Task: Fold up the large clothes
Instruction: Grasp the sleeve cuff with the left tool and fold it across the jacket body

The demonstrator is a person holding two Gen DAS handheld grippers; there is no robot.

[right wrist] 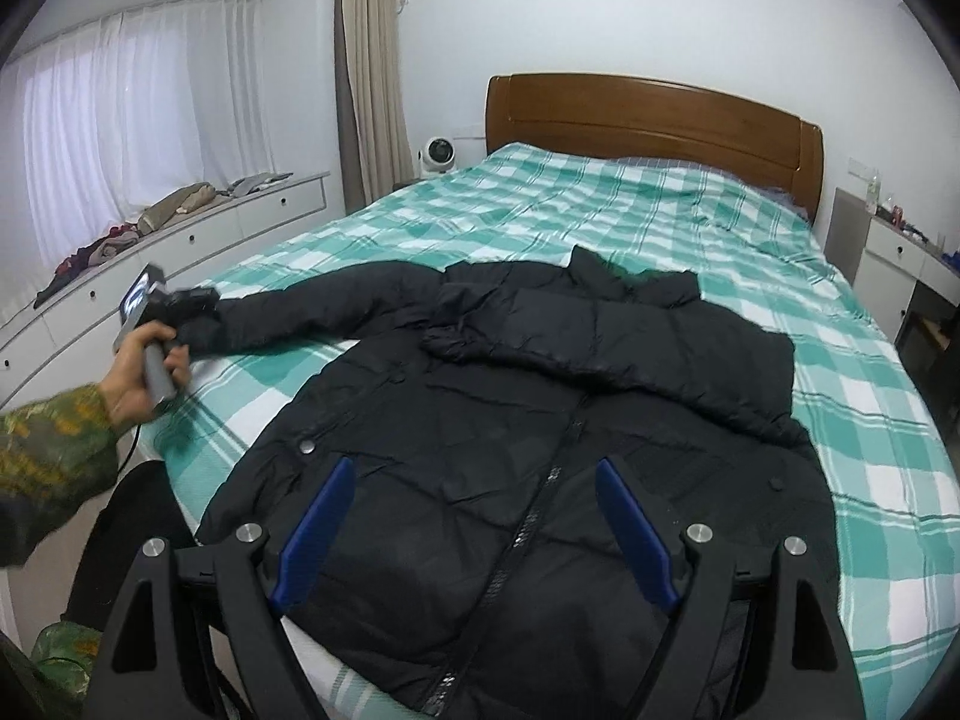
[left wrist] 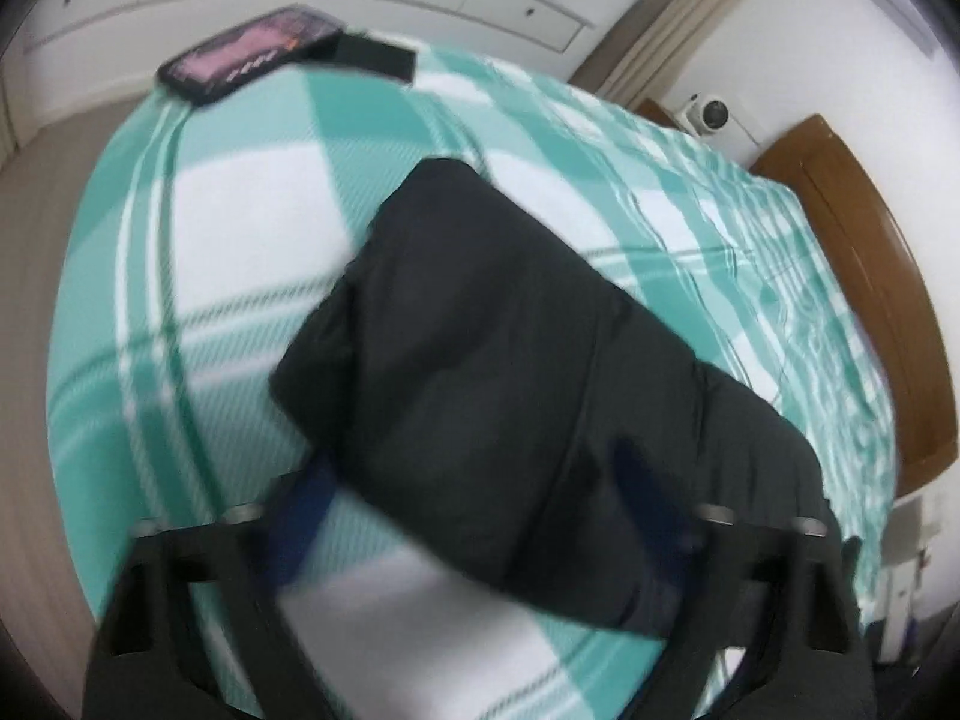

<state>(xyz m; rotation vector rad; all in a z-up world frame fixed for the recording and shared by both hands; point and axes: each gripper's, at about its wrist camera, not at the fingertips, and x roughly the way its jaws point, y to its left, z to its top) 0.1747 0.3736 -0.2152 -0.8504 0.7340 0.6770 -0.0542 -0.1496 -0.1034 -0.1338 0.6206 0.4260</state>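
right wrist view: right hand-held gripper point(right wrist: 474, 534) gapes empty over jacket point(right wrist: 510, 420); left hand-held gripper point(right wrist: 180, 306), jaws wide around sleeve point(left wrist: 480, 360), may let the puffy fabric slide out.

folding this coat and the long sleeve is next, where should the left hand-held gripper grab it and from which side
Grip the cuff, the free end of the outstretched sleeve, coming in end-on from the bed's window-side edge. The sleeve lies flat and straight, so lifting the cuff should swing it over the chest beside the other sleeve, which lies folded there.
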